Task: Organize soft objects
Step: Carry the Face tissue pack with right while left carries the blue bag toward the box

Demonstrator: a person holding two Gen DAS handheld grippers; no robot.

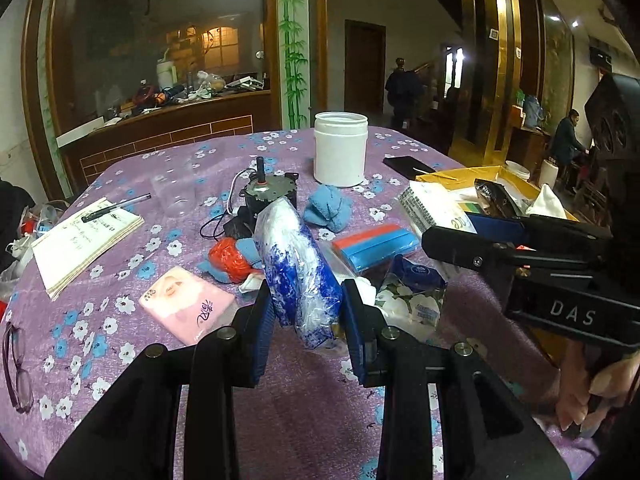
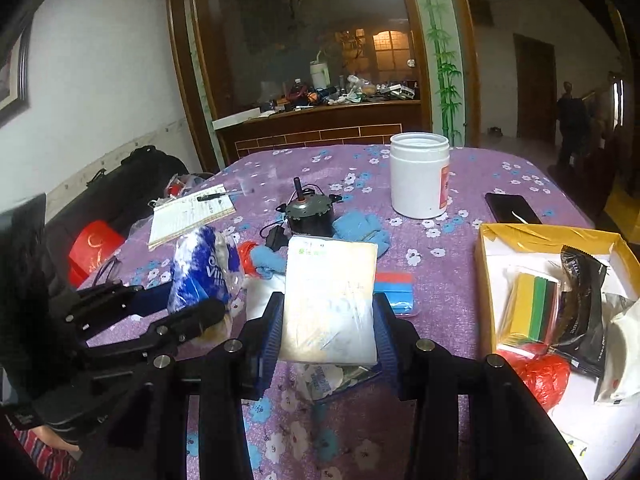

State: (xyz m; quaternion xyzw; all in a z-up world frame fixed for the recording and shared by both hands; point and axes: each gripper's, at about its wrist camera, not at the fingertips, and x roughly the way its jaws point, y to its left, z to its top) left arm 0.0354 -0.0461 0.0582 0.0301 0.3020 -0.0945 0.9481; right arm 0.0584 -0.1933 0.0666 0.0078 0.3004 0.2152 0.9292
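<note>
My left gripper [image 1: 308, 312] is shut on a blue-and-white plastic tissue pack [image 1: 296, 264], held tilted above the purple floral tablecloth [image 1: 120, 312]; it also shows in the right wrist view [image 2: 200, 272]. My right gripper [image 2: 326, 316] is shut on a flat white pack [image 2: 332, 300] and holds it above the table. A yellow-rimmed box [image 2: 548, 236] at the right holds a striped pack [image 2: 532, 308], a black packet [image 2: 580, 312] and a red bag [image 2: 540, 372]. A blue cloth [image 1: 328, 208], a red-and-blue pack [image 1: 376, 246] and a pink tissue pack [image 1: 186, 304] lie on the table.
A white jar [image 1: 340, 148], a small motor with wires [image 1: 264, 196], a notebook with a pen [image 1: 84, 236], a black phone [image 2: 512, 208] and glasses [image 1: 16, 364] are on the table. A floral tissue pack [image 1: 412, 300] lies under my grippers.
</note>
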